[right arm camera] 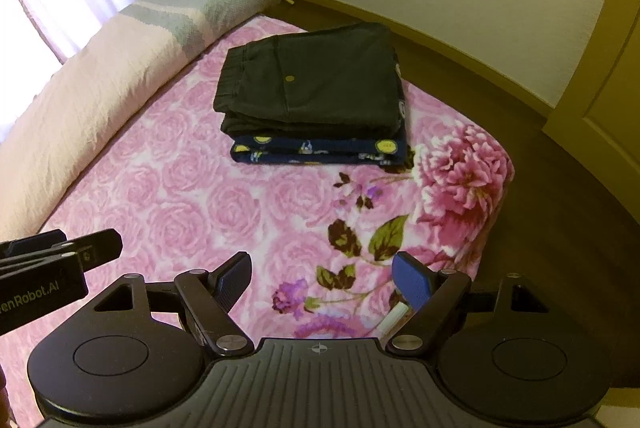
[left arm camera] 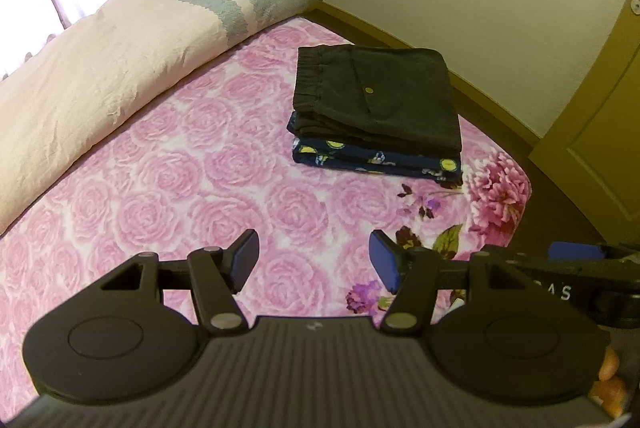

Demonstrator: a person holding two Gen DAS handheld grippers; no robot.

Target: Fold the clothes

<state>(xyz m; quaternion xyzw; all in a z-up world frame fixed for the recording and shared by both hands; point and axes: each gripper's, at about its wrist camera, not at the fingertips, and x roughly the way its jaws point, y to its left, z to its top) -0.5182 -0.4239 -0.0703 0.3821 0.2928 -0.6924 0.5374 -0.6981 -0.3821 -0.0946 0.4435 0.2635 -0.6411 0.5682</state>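
Note:
Folded black shorts (left arm camera: 376, 95) with a small brass button lie on top of a folded navy patterned garment (left arm camera: 376, 157), stacked on the pink floral blanket (left arm camera: 180, 163) near the bed's far right corner. The stack also shows in the right wrist view: shorts (right arm camera: 316, 83), navy garment (right arm camera: 320, 149). My left gripper (left arm camera: 314, 256) is open and empty, held above the blanket well short of the stack. My right gripper (right arm camera: 322, 278) is open and empty too, beside the left one, which shows at the left edge (right arm camera: 60, 260).
A rolled cream and grey-blue quilt (left arm camera: 120, 67) lies along the bed's left side by the curtained window. The bed's corner and brown floor (right arm camera: 560, 207) are to the right, with a cream wall and a yellow-green door (left arm camera: 600, 147) beyond.

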